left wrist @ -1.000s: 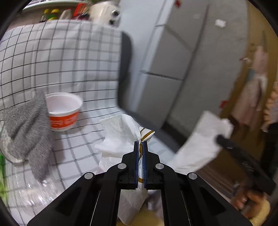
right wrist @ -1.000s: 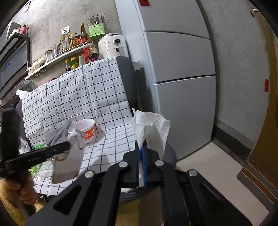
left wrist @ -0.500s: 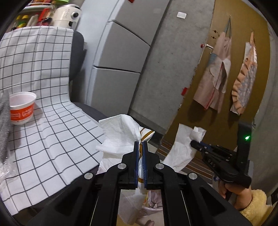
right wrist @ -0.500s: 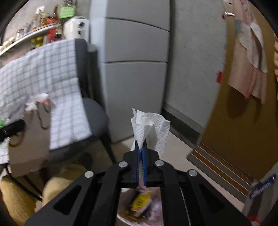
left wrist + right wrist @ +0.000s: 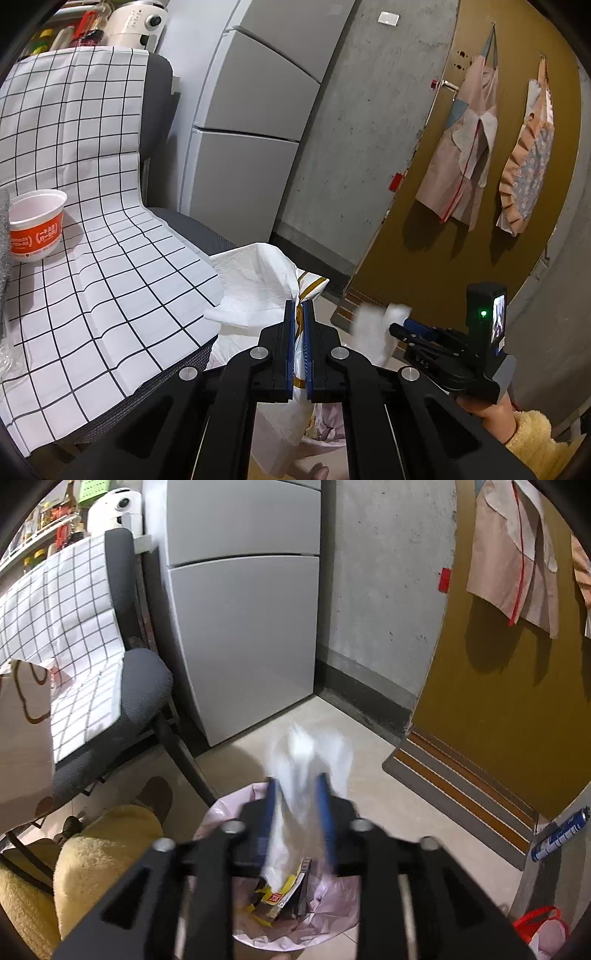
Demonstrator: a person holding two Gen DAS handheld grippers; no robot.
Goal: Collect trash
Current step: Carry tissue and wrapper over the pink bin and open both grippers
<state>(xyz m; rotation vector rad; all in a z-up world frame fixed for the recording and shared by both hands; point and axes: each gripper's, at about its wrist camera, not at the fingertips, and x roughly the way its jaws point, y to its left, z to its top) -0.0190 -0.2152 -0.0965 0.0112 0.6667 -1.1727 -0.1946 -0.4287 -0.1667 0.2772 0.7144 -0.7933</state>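
My left gripper is shut on a white paper bag with brown trim and holds it beside the chair. My right gripper is open over a bin lined with a pink bag; a blurred white tissue sits loose between its fingers, above the wrappers in the bin. The right gripper and tissue also show in the left wrist view. An orange and white cup stands on the chair's checked cloth.
A grey chair stands left of the bin, a grey fridge behind it. A brown door and striped mat are to the right. A yellow-clad leg is left of the bin.
My right gripper has swung down over the bin and its jaws have opened, letting the tissue loose. My left gripper has kept its hold on the paper bag and turned slightly right.
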